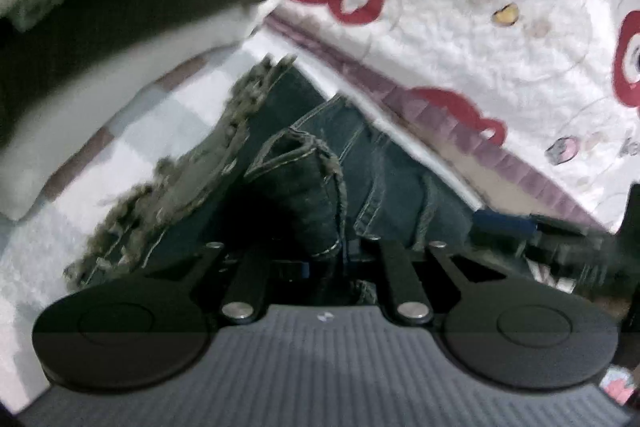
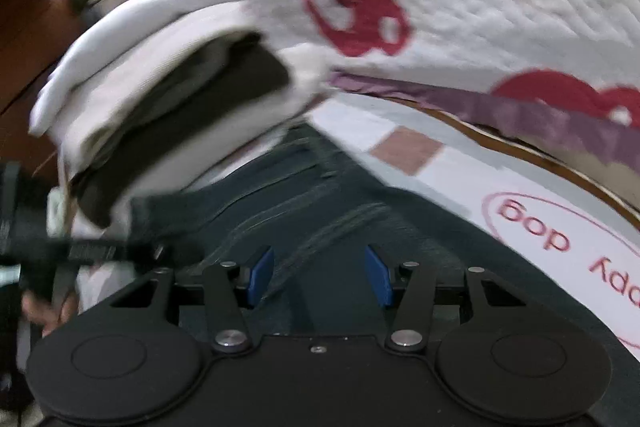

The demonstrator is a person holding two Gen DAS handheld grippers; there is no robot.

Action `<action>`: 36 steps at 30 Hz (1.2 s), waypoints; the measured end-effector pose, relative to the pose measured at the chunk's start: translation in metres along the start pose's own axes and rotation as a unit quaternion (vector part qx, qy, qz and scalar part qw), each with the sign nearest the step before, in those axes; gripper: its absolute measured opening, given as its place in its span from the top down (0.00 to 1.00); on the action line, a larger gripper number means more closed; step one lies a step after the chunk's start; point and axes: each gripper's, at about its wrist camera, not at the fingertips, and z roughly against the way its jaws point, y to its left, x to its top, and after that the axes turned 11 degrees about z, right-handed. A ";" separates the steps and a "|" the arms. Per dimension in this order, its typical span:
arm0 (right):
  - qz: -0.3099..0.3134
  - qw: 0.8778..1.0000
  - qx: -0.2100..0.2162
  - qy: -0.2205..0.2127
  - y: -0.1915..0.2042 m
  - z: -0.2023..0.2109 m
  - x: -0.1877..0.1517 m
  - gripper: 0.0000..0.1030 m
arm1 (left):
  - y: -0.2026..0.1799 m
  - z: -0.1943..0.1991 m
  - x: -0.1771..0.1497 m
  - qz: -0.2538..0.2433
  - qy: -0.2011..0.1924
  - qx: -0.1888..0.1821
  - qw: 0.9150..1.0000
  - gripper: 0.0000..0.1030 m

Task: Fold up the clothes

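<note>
Denim jeans [image 1: 376,163], heavy, thick and limp, lie on the bed [image 2: 404,147] beside a folded stack of clothes [image 2: 160,95]. Seams and hems give the firmest hold. Left hand-held gripper [image 1: 320,251] is clenched on a bunched fold; right hand-held gripper [image 2: 318,277] hovers released above them.

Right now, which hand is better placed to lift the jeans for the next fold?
Probably the left. The left tool is already shut on a bunched fold of the jeans. The right tool is open above flat denim, gripping nothing.
</note>
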 end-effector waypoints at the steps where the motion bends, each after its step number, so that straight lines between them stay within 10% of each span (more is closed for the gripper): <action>1: 0.047 0.999 -0.015 -0.011 0.020 0.006 -0.001 0.46 | -0.006 0.001 0.000 -0.020 -0.004 0.006 1.000 0.88; 7: 0.160 0.987 -0.007 0.006 0.107 0.012 -0.023 0.39 | -0.028 -0.006 -0.013 -0.118 -0.009 0.075 0.990 0.89; 12: 0.180 0.979 -0.062 0.068 0.117 -0.015 -0.049 0.34 | -0.019 0.002 -0.005 -0.080 -0.011 0.042 0.996 0.89; 17: 0.183 0.976 -0.113 0.038 0.114 -0.016 -0.053 0.35 | -0.064 0.018 -0.011 -0.183 -0.051 0.044 0.981 0.90; 20: 0.212 0.967 -0.141 -0.005 0.121 -0.006 -0.048 0.65 | -0.090 0.039 -0.012 -0.228 -0.099 0.026 0.968 0.90; 22: 0.225 0.962 -0.151 -0.026 0.124 -0.002 -0.044 0.67 | -0.099 0.047 -0.011 -0.245 -0.120 0.037 0.961 0.90; 29: 0.273 0.955 -0.117 0.003 0.136 -0.042 -0.044 0.68 | -0.025 -0.003 -0.007 -0.149 -0.010 0.174 0.973 0.88; 36: 0.235 0.967 -0.083 0.051 0.136 -0.055 -0.041 0.57 | -0.017 0.009 0.007 -0.095 -0.004 0.166 0.981 0.71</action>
